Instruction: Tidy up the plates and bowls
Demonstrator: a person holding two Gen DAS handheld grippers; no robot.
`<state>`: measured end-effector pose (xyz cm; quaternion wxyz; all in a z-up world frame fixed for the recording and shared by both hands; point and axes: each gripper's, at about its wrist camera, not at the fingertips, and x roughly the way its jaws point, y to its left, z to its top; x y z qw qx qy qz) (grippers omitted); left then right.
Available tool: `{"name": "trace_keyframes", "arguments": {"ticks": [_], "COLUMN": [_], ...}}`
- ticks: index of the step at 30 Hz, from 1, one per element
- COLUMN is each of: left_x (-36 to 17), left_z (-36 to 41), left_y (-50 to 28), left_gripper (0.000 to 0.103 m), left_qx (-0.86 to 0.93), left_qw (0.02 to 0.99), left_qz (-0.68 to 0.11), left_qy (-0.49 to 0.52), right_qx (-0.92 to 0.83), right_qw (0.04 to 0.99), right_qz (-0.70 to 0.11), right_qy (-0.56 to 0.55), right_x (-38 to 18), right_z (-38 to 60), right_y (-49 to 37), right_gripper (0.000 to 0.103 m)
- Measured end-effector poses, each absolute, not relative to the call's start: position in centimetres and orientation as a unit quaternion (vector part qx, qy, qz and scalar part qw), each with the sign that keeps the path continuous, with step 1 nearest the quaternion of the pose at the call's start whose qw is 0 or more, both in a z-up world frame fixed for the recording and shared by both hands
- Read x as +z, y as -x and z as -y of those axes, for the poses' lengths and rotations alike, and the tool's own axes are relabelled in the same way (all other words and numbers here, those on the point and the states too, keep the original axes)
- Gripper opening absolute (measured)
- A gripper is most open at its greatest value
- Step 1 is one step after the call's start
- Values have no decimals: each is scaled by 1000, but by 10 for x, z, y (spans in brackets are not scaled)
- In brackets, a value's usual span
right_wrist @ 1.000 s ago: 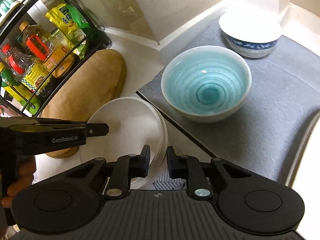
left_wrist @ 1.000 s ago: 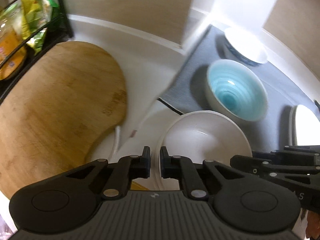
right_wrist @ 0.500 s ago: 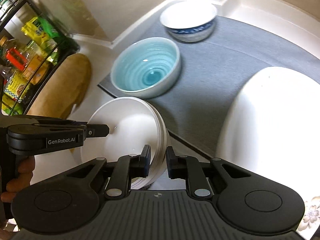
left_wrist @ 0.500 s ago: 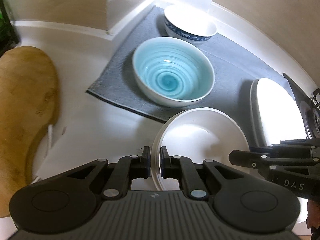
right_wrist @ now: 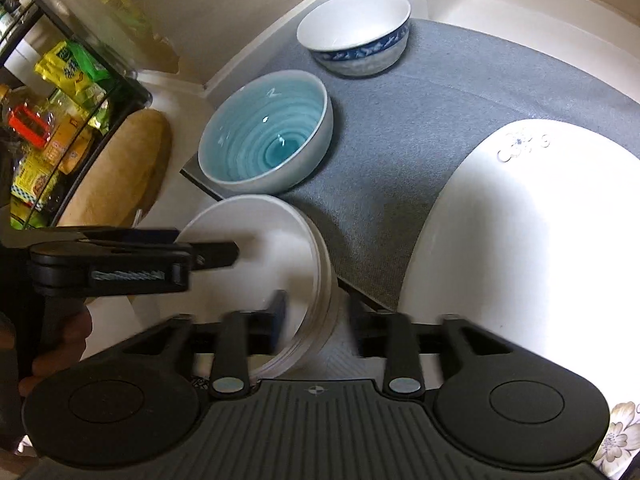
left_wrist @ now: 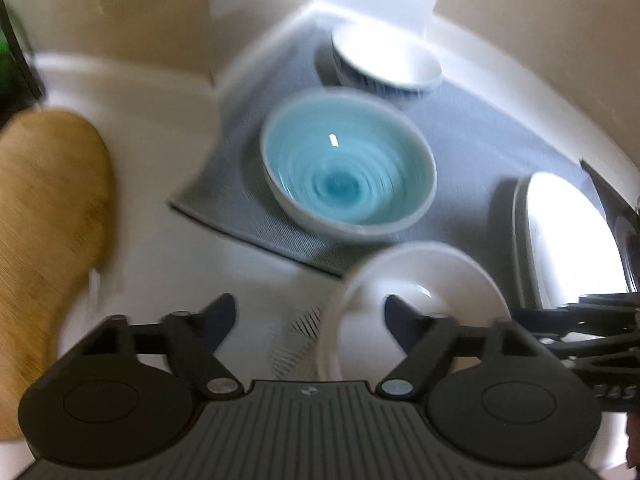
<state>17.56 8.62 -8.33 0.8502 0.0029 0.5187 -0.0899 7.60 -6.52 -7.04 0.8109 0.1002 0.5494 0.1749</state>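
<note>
A stack of white plates (right_wrist: 260, 248) sits at the near edge of the grey mat (right_wrist: 400, 120); it also shows in the left wrist view (left_wrist: 432, 280). My left gripper (left_wrist: 310, 314) is open, its fingers either side of the stack's left rim. My right gripper (right_wrist: 316, 316) is open, its fingers either side of the stack's right rim. A turquoise bowl (right_wrist: 264, 132) stands on the mat behind the stack, and a white bowl with a blue band (right_wrist: 356, 36) stands farther back. A large white plate (right_wrist: 520, 248) lies on the mat's right.
A wooden cutting board (left_wrist: 44, 216) lies on the white counter to the left. A black wire rack with bottles and packets (right_wrist: 52, 120) stands at the far left. Walls close the corner behind the bowls.
Both grippers have opened and let go of the white plate stack, which now rests at the mat's edge. The left wrist view is blurred by motion.
</note>
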Motion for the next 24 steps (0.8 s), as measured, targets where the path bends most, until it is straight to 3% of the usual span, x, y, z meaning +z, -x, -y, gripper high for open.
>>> {"name": "trace_keyframes", "arguments": {"ticks": [4, 8, 13, 24], "left_x": [-69, -53, -50, -77], "left_z": [-104, -126, -124, -105], "left_y": [-182, -194, -222, -258], "left_gripper": [97, 97, 97, 97], "left_qx": [-77, -50, -24, -10], "left_qw": [860, 867, 870, 853], "left_qz": [-505, -492, -488, -519], "left_qy": [14, 54, 62, 61], "right_qx": [190, 214, 177, 137], "right_qw": [822, 835, 862, 848], "right_qz": [-525, -484, -453, -494], "right_qy": [-113, -149, -142, -138], "right_x": [-55, -34, -29, -69], "right_z": [72, 81, 81, 65], "right_y": [-76, -87, -121, -164], "right_gripper": [65, 75, 77, 77]}}
